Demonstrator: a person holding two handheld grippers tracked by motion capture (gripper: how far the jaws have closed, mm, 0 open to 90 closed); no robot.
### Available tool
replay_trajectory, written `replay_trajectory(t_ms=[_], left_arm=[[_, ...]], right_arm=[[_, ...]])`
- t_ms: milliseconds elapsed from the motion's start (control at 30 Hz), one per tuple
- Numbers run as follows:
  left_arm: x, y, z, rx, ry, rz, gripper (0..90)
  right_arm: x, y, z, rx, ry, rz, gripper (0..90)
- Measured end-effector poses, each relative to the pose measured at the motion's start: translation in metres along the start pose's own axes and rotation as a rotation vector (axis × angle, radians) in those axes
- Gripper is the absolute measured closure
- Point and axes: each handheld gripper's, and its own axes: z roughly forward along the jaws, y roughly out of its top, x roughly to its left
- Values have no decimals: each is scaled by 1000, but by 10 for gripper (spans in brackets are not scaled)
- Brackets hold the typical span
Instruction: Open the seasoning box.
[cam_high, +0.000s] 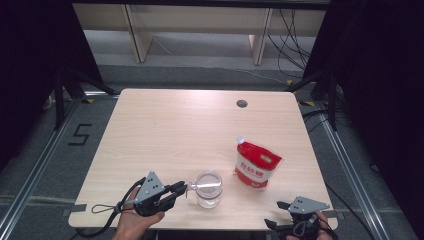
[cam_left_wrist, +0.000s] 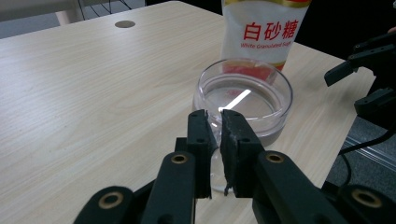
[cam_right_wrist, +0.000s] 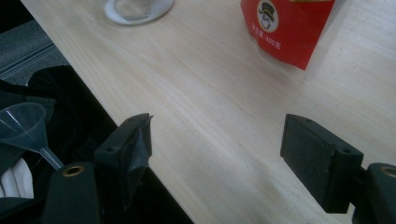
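One clear glass mug (cam_left_wrist: 243, 100), empty, beside upright sugar bag (cam_left_wrist: 262, 29).

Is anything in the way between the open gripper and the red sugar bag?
No. The right gripper hangs open at the table's near edge, and only bare wood lies between it and the sugar bag. The glass cup sits off to the side, held at its handle by the left gripper.

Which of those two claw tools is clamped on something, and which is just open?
The left gripper is shut on the glass cup, pinching its handle. The right gripper, near the table's edge, has jaws wide apart, holding nothing.
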Motion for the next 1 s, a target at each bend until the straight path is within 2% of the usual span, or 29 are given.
replay_trajectory(t_ms=[33, 133, 167, 233, 267, 300, 333, 367, 400, 433, 467, 533, 567, 600, 633, 667, 767, 1000], left_arm=[[-1, 2, 2, 5, -2, -6, 813], [2, 4, 5, 5, 3, -21, 815], [2, 4, 5, -1, 1, -21, 815], [2, 6, 5, 8, 7, -21, 815], [2, 7, 6, -5, 2, -22, 815], [2, 9, 6, -5, -3, -19, 814], [1, 10, 7, -7, -4, -28, 813], [1, 11, 7, -2, -6, -25, 813], [0, 11, 10, -12, -17, -33, 812], [1, 11, 10, -3, -13, -22, 811], [1, 11, 13, -1, -13, -38, 811], [1, 12, 13, 5, -10, -42, 812], [1, 13, 15, 9, -10, -34, 813], [1, 13, 16, 10, -17, -27, 812], [0, 13, 17, 0, -28, -39, 812], [0, 13, 17, 13, -14, -39, 812], [0, 12, 18, 16, -8, -30, 812], [2, 12, 18, 10, -7, -24, 818]], right_arm=[[-1, 1, 0, -10, 2, -17, 257], [0, 0, 1, -11, 13, -13, 261], [1, 0, 0, 4, 13, -3, 262], [1, 1, 0, 0, -2, -5, 262], [3, 1, 0, 3, 3, 12, 263], [2, 2, 0, -6, 0, -1, 264], [4, 2, 0, -6, 5, 18, 267], [3, 3, 0, -19, 4, -6, 270], [6, 4, -1, -20, 4, 16, 275], [5, 5, -1, -30, 11, 5, 276], [5, 6, 0, -42, 19, -9, 276], [8, 8, -1, -68, 25, 15, 276], [8, 9, 0, -79, 41, 10, 276], [11, 9, 0, -74, 58, 42, 276], [10, 10, 0, -84, 35, 7, 276], [10, 10, 1, -86, 43, -4, 276], [13, 13, 1, -97, 31, -5, 277], [17, 18, 3, -94, 50, -6, 287]])
